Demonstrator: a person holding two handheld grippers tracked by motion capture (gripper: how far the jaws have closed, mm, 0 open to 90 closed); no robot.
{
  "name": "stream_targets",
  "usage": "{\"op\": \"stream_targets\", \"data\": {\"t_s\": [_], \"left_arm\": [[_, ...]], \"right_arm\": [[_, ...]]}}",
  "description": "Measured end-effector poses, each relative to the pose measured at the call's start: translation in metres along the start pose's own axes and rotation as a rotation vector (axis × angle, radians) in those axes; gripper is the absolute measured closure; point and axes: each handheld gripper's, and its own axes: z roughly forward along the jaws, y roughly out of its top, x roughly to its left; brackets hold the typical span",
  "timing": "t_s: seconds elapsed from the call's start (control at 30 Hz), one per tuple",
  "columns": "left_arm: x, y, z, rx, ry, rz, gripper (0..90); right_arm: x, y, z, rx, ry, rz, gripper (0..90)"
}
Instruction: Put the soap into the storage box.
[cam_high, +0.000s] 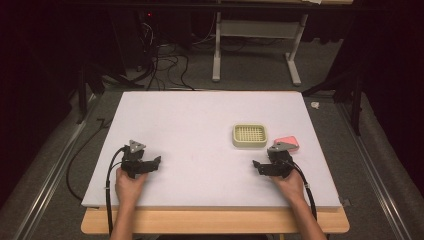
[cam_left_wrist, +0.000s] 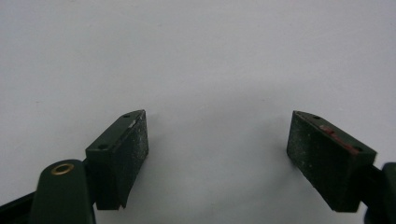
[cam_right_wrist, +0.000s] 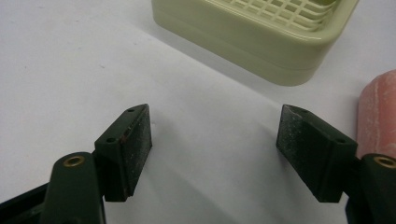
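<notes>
**Both tongs wide open, nothing held**

My left tongs (cam_high: 156, 163) sit low over the white surface (cam_high: 200, 120) at its near left. In the left gripper view the left tongs (cam_left_wrist: 217, 140) are spread wide, with bare surface between the pads (cam_left_wrist: 135, 144) and nothing touching them.

My right tongs (cam_high: 256, 165) sit at the near right. In the right gripper view the right tongs (cam_right_wrist: 214, 140) are spread just as wide and grip nothing. The pink soap (cam_right_wrist: 377, 112) lies just beside the outer face of the jaw on that view's right; I cannot tell whether it touches.

From the high view, the pink soap (cam_high: 289, 142) lies on the surface right behind my right hand (cam_high: 289, 186), just beside the pale green soap dish (cam_high: 250, 135). The dish stands upright, grid top up, well apart from my left hand (cam_high: 131, 186).
</notes>
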Motion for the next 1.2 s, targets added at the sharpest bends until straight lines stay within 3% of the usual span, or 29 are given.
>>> {"op": "stream_targets", "data": {"t_s": [0.63, 1.2], "left_arm": [[0.000, 0.000, 0.000, -0.001, 0.000, -0.001, 21.3], [0.000, 0.000, 0.000, -0.001, -0.001, -0.001, 21.3]], "right_arm": [[0.000, 0.001, -0.001, 0.013, 0.002, 0.000, 22.2], [-0.005, -0.002, -0.024, -0.056, -0.007, 0.048, 22.1]]}}
